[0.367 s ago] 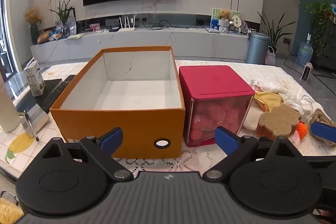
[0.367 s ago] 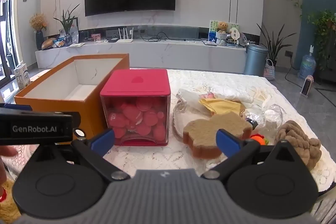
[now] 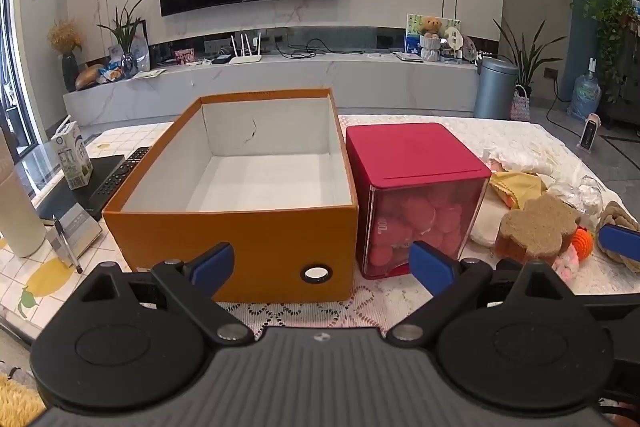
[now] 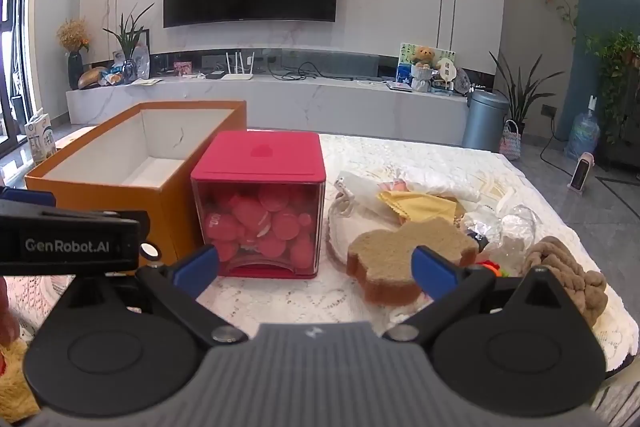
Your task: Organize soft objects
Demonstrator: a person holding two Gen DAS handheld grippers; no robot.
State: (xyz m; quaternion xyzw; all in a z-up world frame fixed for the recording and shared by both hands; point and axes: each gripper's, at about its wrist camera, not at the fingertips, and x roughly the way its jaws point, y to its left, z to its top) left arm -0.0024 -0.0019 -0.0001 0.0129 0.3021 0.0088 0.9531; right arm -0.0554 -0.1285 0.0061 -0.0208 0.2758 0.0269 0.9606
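Soft objects (image 4: 404, 263) lie as before; both claws, left (image 3: 322, 267) and right (image 4: 316, 269), stay released.

Knotted rope toy (image 3: 619, 223) cut by edge, pile (image 4: 432, 195) partly overlapped

Left claw (image 3: 322, 265) wide open; right claw (image 4: 316, 269) wide open, apparently tilted down

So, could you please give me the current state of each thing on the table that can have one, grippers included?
Orange box: open, empty.
Red container: lid shut, full of red pieces.
Flower-shaped sponge: lying flat on the tablecloth, untouched.
Left gripper: open, holding nothing.
Right gripper: open, holding nothing.
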